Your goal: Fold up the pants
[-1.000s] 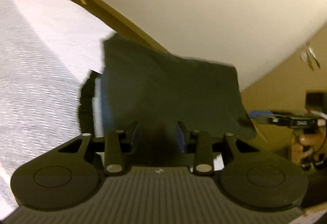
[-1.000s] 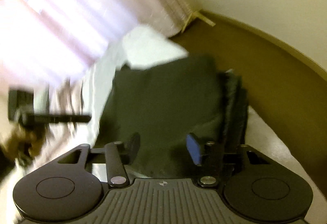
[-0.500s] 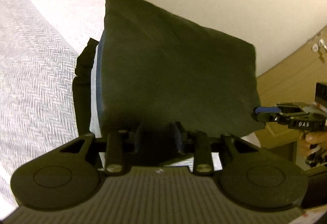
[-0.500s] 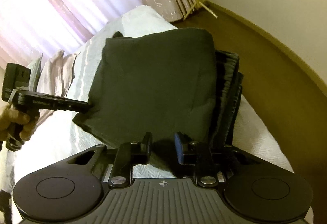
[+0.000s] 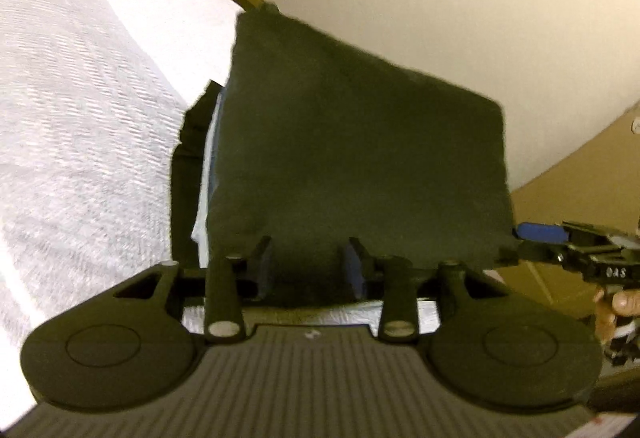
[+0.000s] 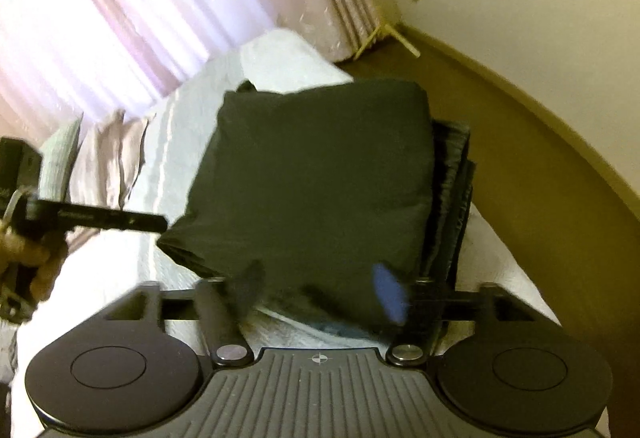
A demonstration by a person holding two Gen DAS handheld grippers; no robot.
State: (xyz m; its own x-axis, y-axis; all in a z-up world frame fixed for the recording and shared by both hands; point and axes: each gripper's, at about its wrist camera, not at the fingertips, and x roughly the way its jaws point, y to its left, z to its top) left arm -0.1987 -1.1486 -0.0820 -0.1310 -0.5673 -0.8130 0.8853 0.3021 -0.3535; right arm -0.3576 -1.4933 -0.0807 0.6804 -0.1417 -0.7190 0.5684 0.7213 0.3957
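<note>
Dark pants (image 6: 316,174), already folded into a compact square, lie near the foot corner of the white bedspread (image 5: 80,110), on top of another folded dark garment (image 6: 452,198) whose edge shows along one side. Left gripper (image 5: 308,264): jaws apart, near edge of the pants between the fingers but not pinched. Right gripper (image 6: 320,288): jaws wide apart, blurred, at the adjacent near corner, nothing clamped. Each gripper appears in the other's view, at opposite ends of the near edge. Judgement: the fold looks complete and this is the release. To do it well, draw both grippers straight back and level, fingers kept wide, so no pad snags the top layer or drags the square off the stack. Against the frame half a second back: both jaws were then nearly closed on the edge and have since opened; the right opened further. Pants' position essentially unchanged.
</note>
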